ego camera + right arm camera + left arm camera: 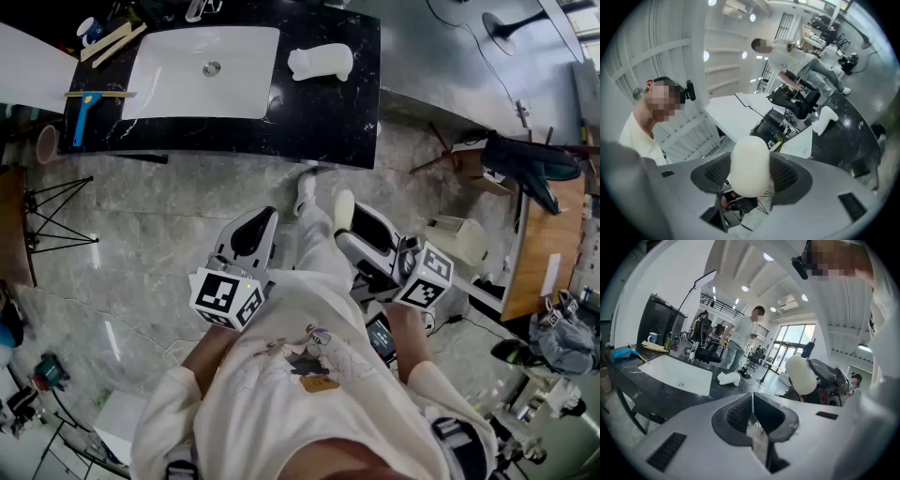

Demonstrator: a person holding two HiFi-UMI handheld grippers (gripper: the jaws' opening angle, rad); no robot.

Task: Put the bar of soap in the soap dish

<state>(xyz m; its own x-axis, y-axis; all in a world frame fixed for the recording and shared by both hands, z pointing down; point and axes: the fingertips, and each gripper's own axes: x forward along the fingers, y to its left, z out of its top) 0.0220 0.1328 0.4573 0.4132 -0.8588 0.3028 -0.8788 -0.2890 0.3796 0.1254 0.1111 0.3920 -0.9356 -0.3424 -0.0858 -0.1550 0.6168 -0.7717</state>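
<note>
A white oval bar of soap (749, 166) sits between the pads of my right gripper (749, 172), which is shut on it and held level. In the head view the soap (344, 210) sticks out at that gripper's tip, over the floor in front of the black counter (328, 122). From the left gripper view the soap (801, 373) shows to the right. A white lumpy object that may be the soap dish (321, 62) lies on the counter right of the sink; I cannot tell for sure. My left gripper (253, 230) is shut and empty, its pads (740, 411) together.
A white sink basin (202, 70) is set into the counter. A blue-handled tool (82, 112), wooden sticks (112, 42) and a mug (86, 28) lie at its left end. A wire stand (56, 220) is on the left, a wooden table (539, 244) on the right. A person (743, 341) stands beyond the counter.
</note>
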